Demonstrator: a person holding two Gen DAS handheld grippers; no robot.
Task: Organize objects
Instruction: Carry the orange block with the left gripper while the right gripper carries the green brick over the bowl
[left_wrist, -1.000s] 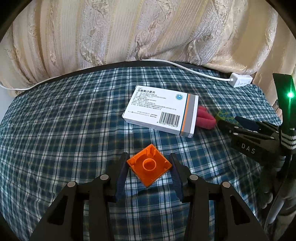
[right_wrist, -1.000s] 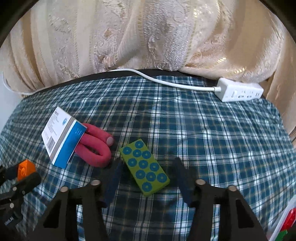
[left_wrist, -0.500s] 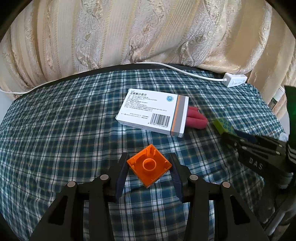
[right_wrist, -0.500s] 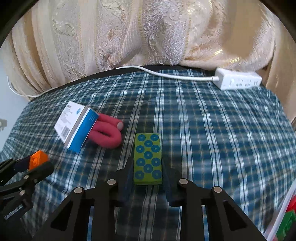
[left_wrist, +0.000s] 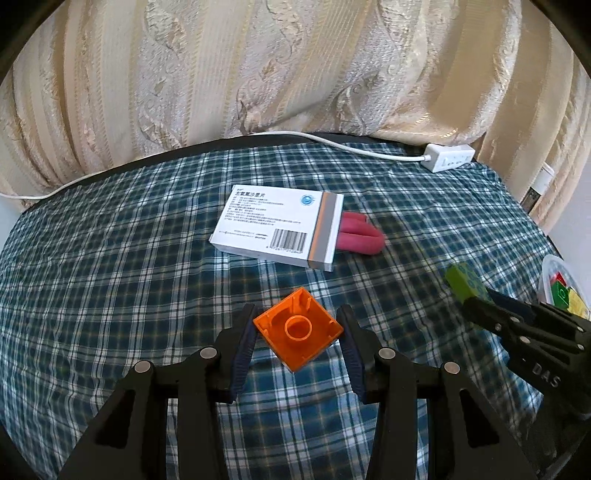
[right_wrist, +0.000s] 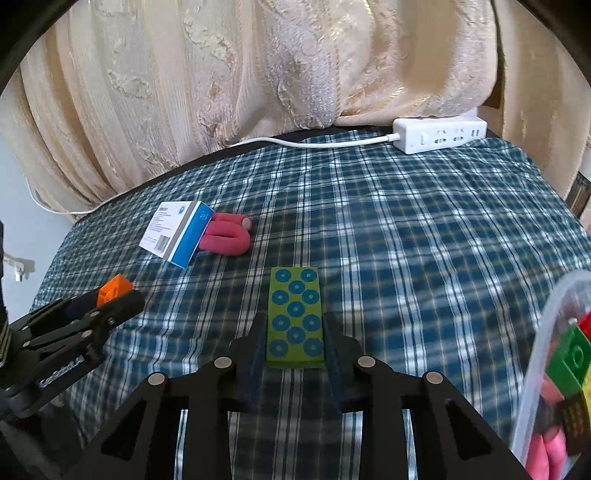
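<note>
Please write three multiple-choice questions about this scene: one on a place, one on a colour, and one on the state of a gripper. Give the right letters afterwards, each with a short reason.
1. Where does the pink foam U-piece lie?
A. inside the clear container
B. against the medicine box, partly under it
C. on the power strip

2. What colour are the dots on the green block?
A. blue
B. red
C. white

3. What is the left gripper doing?
A. hanging open over bare cloth
B. gripping the medicine box
C. closed on the orange block

Answers: 1 B, its arms run under the end of the medicine box. 2 A, the dots on its top face are blue. 3 C, both fingers press the sides of the orange block.
</note>
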